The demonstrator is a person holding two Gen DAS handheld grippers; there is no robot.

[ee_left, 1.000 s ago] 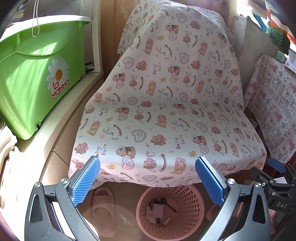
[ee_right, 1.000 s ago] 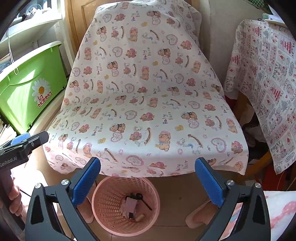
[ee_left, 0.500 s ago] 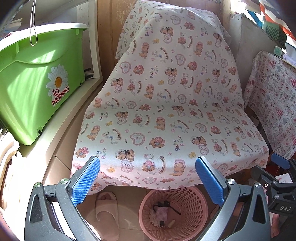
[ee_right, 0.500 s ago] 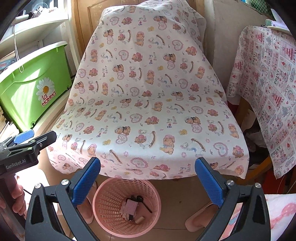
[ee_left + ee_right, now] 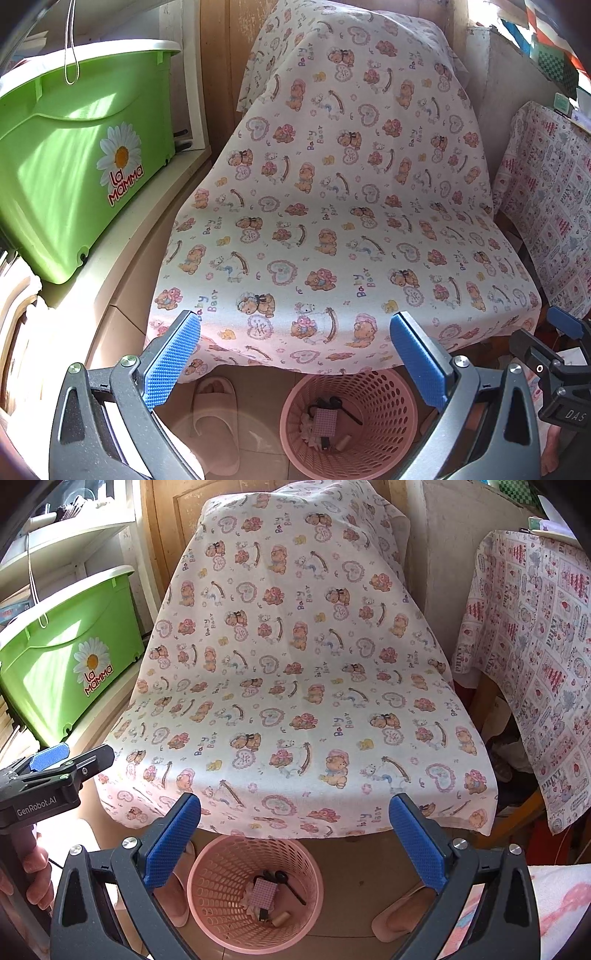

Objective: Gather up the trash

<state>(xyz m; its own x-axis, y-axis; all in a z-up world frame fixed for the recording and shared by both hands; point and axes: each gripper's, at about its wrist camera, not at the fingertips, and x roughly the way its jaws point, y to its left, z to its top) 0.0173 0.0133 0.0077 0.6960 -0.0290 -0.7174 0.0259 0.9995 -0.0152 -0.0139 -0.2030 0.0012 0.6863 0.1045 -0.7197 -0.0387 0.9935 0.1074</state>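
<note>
A pink perforated waste basket stands on the floor below the front edge of a cloth-covered chair; it also shows in the right wrist view. Inside lie a pink checked packet, black scissors and small scraps. My left gripper is open and empty, above the basket. My right gripper is open and empty, above the basket too. The right gripper shows at the right edge of the left wrist view; the left gripper shows at the left of the right wrist view.
The chair wears a white teddy-bear print cloth. A green "La Mamma" bin sits on a ledge at the left. A table with a pink patchwork cloth stands at the right. Pink slippers lie on the floor beside the basket.
Both grippers have pulled back and tilted up slightly, so the chair and basket sit lower and smaller in view. Both stay open and empty.
</note>
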